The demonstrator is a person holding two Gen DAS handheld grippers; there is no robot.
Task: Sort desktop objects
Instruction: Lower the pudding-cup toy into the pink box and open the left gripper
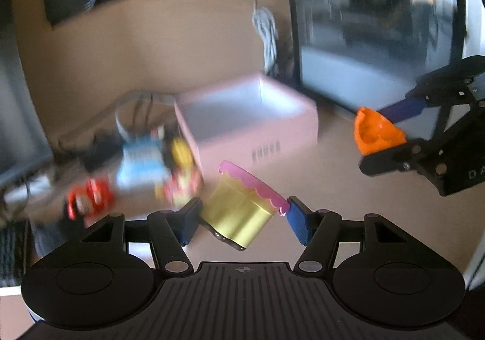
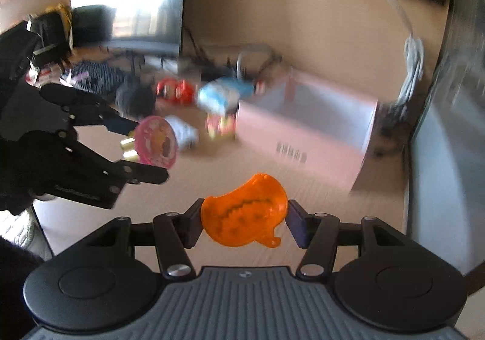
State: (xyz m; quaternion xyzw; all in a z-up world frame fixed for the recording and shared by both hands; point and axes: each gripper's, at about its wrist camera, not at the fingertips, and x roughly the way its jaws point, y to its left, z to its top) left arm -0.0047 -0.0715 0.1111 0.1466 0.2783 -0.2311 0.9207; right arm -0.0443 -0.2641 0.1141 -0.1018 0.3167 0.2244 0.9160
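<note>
My left gripper point(image 1: 244, 220) is shut on a gold tin with a pink scalloped lid point(image 1: 242, 208), tilted and held off the desk. In the right wrist view that tin point(image 2: 156, 139) shows its round pink lid at the left, between the left gripper's fingers. My right gripper point(image 2: 244, 218) is shut on an orange plastic toy point(image 2: 245, 214). The left wrist view shows the same orange toy point(image 1: 377, 132) at the right, pinched in the right gripper point(image 1: 391, 130). An open pink box point(image 1: 251, 121) with a white inside sits on the desk ahead, also seen as the pink box point(image 2: 309, 127) from the right.
Beside the box lie a red toy point(image 1: 89, 199), a blue-and-white packet point(image 1: 142, 162) and a yellow-red packet point(image 1: 182, 170), all blurred. A white cable point(image 1: 266, 30) hangs at the back wall. A dark monitor point(image 1: 376, 15) stands at the right.
</note>
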